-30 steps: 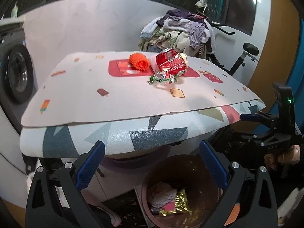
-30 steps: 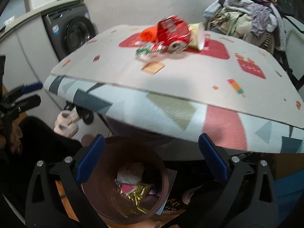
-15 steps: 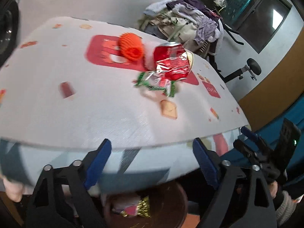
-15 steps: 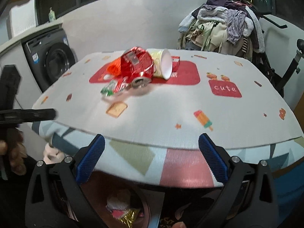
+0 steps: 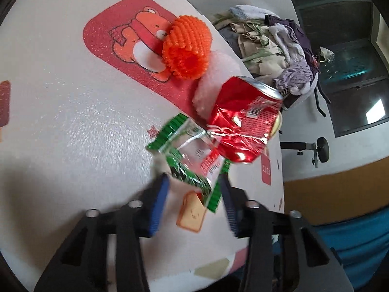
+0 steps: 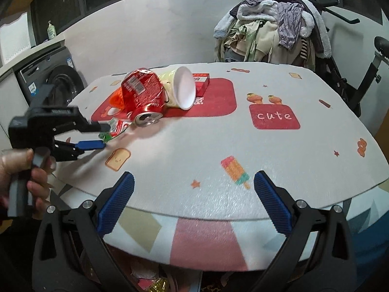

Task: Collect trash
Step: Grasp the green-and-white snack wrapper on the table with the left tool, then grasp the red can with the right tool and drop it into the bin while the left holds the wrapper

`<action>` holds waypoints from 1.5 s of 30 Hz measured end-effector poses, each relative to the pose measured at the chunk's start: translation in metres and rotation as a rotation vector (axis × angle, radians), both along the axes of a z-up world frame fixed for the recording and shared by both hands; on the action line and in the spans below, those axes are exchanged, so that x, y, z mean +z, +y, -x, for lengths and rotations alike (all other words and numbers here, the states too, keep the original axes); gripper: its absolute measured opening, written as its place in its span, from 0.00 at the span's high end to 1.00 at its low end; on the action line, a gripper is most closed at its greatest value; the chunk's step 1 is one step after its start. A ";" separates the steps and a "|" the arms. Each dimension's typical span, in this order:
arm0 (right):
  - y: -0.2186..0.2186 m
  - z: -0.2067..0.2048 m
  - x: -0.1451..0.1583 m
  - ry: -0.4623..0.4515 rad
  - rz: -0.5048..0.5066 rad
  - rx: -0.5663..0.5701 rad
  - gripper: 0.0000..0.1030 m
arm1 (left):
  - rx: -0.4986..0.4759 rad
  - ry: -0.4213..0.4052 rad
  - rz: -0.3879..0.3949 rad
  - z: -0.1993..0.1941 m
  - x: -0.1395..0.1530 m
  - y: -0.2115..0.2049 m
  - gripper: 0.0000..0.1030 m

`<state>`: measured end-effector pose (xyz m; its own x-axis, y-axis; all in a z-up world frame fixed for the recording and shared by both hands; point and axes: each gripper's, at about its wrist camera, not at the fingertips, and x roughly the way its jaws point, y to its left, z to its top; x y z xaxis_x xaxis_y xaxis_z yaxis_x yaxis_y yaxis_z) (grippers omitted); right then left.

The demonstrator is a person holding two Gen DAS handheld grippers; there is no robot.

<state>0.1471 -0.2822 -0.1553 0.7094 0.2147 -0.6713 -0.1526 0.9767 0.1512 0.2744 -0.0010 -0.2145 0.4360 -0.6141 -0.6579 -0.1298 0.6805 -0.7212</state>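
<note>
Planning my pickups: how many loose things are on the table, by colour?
Red: 2, can and box
Orange: 1, ball
Green: 1, wrapper
White: 2, cup, pad
Total: 6

A wrapper (image 5: 192, 160) is lying on the surface (image 5: 73, 112) between my left gripper's (image 5: 194, 192) closing jaws; a can (image 5: 243, 124) is sitting just beyond it, a ball (image 5: 186, 50) farther ahead-left.

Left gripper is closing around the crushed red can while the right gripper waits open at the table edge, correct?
Not the can. The left wrist view shows the left gripper closing around the green plastic wrapper, beside the crushed red can. The right gripper does wait open.
</note>
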 end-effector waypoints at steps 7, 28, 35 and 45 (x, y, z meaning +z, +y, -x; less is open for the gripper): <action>0.012 -0.026 0.007 -0.002 -0.048 0.090 0.09 | -0.075 -0.098 -0.173 0.011 0.009 0.007 0.93; 0.090 -0.196 -0.006 0.170 -0.244 0.241 0.37 | -0.192 -0.355 -0.425 0.054 0.061 0.064 0.96; 0.102 -0.189 -0.001 0.181 -0.223 0.291 0.75 | -0.193 -0.347 -0.406 0.058 0.057 0.066 0.96; 0.074 -0.144 0.035 0.084 -0.250 0.223 0.82 | -0.207 -0.374 -0.419 0.076 0.073 0.061 0.96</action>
